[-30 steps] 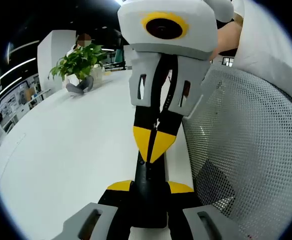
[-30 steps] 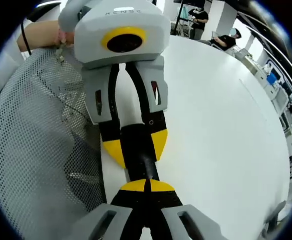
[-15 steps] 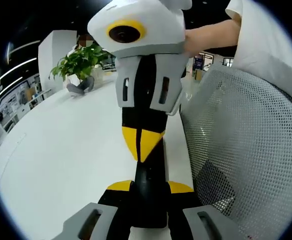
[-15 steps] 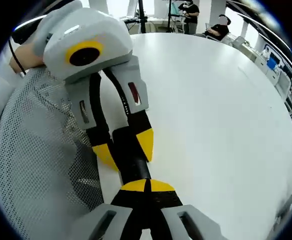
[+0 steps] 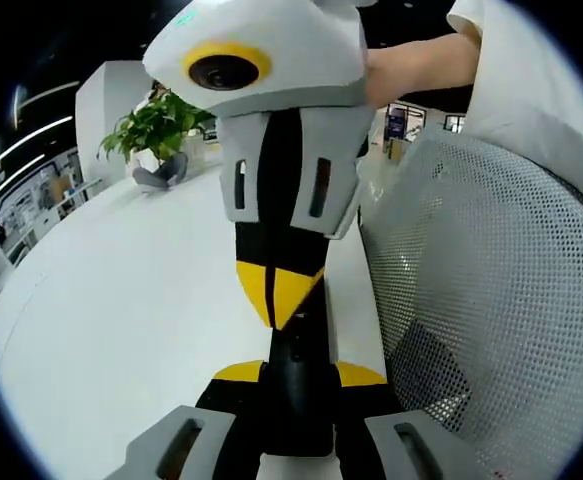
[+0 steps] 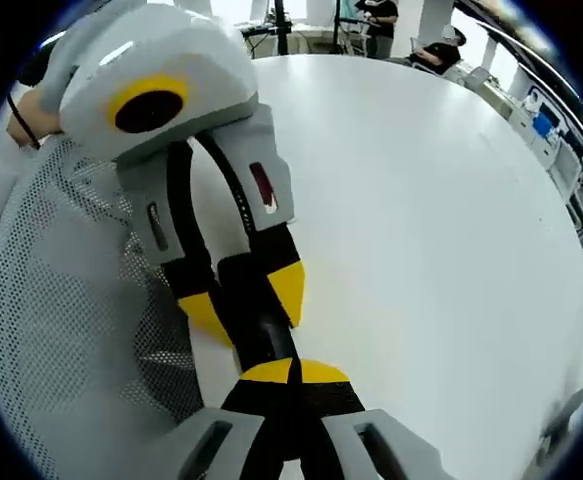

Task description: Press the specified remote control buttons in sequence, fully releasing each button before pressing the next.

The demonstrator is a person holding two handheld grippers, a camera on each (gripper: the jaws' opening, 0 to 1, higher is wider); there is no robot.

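Left gripper view: left gripper (image 5: 298, 372) clamps the black remote (image 5: 299, 385), long axis toward 12 o'clock. Right gripper (image 5: 274, 300), tips pinched together, touches its far end. Mesh chair (image 5: 491, 300) at 3 o'clock; open white table (image 5: 121, 320) at 9.

Right gripper view: right gripper (image 6: 293, 372) tips closed on the remote (image 6: 261, 335); left gripper (image 6: 241, 300) holds it from 11 o'clock. Table (image 6: 441, 240) open toward 2.

Broad white table (image 5: 121, 300), glossy top, potted green plant (image 5: 156, 125) standing at its far edge
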